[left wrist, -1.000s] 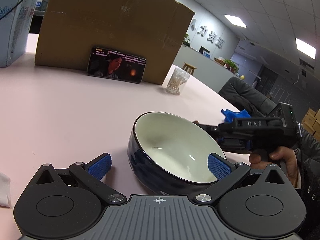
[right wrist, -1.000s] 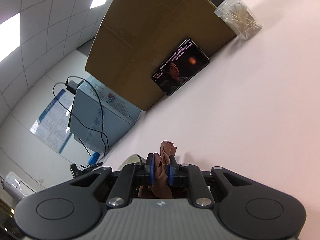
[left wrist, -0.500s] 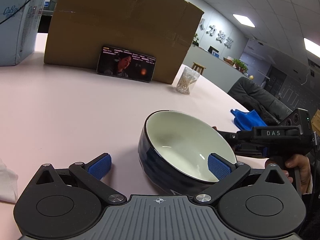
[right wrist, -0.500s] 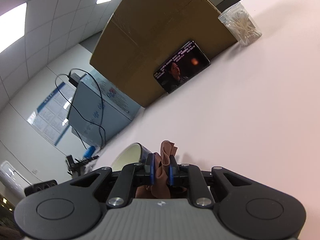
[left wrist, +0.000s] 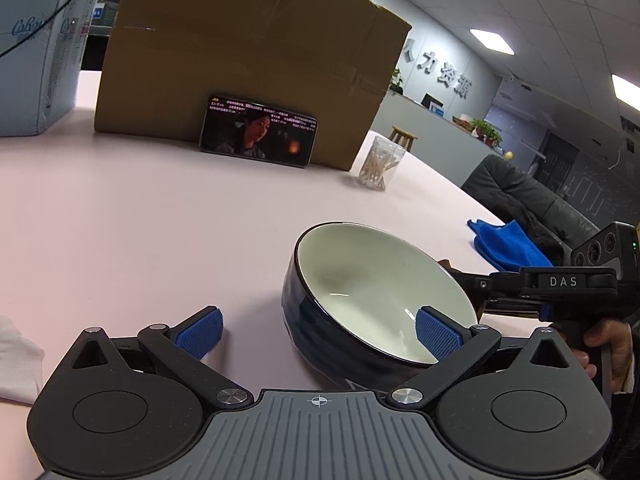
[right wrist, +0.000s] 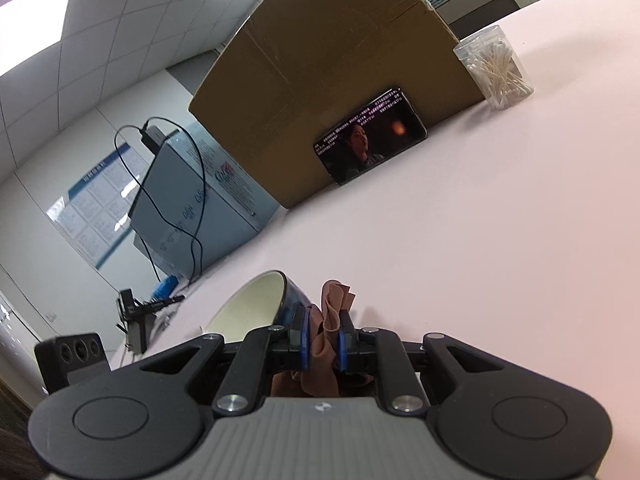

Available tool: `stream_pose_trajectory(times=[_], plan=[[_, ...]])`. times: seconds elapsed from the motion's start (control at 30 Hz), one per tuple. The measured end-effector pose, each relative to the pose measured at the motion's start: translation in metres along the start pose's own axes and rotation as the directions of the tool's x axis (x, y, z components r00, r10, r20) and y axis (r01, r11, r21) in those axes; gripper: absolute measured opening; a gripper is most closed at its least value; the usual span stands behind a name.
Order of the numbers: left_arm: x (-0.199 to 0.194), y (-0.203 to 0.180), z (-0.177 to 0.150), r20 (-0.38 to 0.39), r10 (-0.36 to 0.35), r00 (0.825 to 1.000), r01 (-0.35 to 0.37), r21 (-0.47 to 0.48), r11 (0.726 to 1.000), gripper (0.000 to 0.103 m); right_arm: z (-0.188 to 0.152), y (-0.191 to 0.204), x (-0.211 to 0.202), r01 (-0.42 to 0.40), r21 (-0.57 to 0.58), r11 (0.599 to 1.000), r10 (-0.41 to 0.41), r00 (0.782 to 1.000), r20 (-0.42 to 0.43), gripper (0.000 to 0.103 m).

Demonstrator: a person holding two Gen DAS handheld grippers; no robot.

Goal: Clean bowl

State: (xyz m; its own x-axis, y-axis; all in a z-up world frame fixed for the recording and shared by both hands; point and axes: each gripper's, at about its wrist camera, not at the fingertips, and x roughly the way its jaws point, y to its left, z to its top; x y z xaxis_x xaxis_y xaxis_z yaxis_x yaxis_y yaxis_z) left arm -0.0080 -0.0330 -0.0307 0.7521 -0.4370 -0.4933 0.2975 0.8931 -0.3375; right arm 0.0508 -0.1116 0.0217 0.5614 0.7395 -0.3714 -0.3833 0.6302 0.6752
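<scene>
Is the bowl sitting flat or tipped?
Tipped: the bowl leans, its white inside facing the left wrist camera and its far rim raised off the pink table.

Right gripper (right wrist: 323,334) jaws tight on brown cloth (right wrist: 328,320) beside tilted bowl (right wrist: 256,300)

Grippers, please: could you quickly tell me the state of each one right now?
Left gripper: open, its right pad inside the tilted bowl.
Right gripper: shut on a brown cloth.

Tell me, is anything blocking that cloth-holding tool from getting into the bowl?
Nothing visible does. The right tool, shut on a brown cloth, sits just outside the tilted bowl's rim, whose white inside looks bare.
</scene>
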Motion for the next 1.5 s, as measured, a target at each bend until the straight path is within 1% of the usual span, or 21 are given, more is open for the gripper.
stream_pose_trajectory(times=[0.27, 0.4, 0.6, 0.67, 0.8, 0.93, 1.03, 1.1, 1.23, 1.33, 1.5], plan=[[-0.001, -0.001, 0.000, 0.002, -0.001, 1.000, 0.001, 0.006, 1.000, 0.103, 0.000, 0.000, -0.005, -0.039, 0.001, 0.999, 0.038, 0.999, 0.038, 0.016], [0.000, 0.000, 0.000, 0.002, 0.000, 1.000, 0.000, 0.004, 1.000, 0.103, -0.001, 0.004, -0.003, 0.005, -0.030, 1.000, -0.004, 1.000, 0.015, 0.017], [0.000, 0.000, 0.000, 0.001, 0.000, 1.000, 0.000, 0.003, 1.000, 0.103, -0.002, 0.012, -0.006, 0.032, -0.096, 0.995, -0.032, 0.999, 0.003, 0.016], [0.000, 0.000, 0.000, 0.001, 0.000, 1.000, 0.000, 0.004, 1.000, 0.103, -0.003, 0.014, -0.009, 0.012, -0.094, 0.995, -0.010, 1.000, 0.020, 0.016], [0.000, 0.000, 0.000, 0.002, 0.000, 1.000, 0.000, 0.005, 1.000, 0.103, -0.003, 0.014, -0.009, 0.012, -0.096, 0.995, -0.009, 1.000, 0.026, 0.016], [0.001, 0.000, 0.000, 0.001, -0.001, 1.000, 0.001, 0.004, 1.000, 0.103, -0.004, 0.018, -0.004, 0.056, -0.127, 0.990, -0.057, 0.998, -0.003, 0.016], [0.001, 0.000, 0.000, 0.001, -0.001, 1.000, 0.001, 0.004, 1.000, 0.103, -0.005, 0.020, -0.004, 0.068, -0.147, 0.987, -0.071, 0.997, -0.012, 0.016], [0.001, 0.001, 0.001, 0.001, -0.001, 1.000, 0.001, 0.004, 1.000, 0.103, -0.006, 0.021, -0.006, 0.062, -0.154, 0.986, -0.063, 0.998, -0.005, 0.016], [0.001, 0.001, 0.001, 0.001, -0.001, 1.000, 0.001, 0.006, 1.000, 0.103, -0.005, 0.021, -0.012, 0.012, -0.156, 0.988, -0.008, 1.000, 0.026, 0.016], [0.002, 0.002, 0.002, 0.001, -0.001, 1.000, 0.001, 0.006, 1.000, 0.103, -0.004, 0.020, -0.011, 0.018, -0.152, 0.988, -0.015, 1.000, 0.019, 0.016], [0.002, 0.001, 0.001, 0.000, -0.001, 1.000, 0.001, 0.004, 1.000, 0.103, -0.004, 0.020, -0.007, 0.050, -0.161, 0.986, -0.052, 0.999, -0.009, 0.016]])
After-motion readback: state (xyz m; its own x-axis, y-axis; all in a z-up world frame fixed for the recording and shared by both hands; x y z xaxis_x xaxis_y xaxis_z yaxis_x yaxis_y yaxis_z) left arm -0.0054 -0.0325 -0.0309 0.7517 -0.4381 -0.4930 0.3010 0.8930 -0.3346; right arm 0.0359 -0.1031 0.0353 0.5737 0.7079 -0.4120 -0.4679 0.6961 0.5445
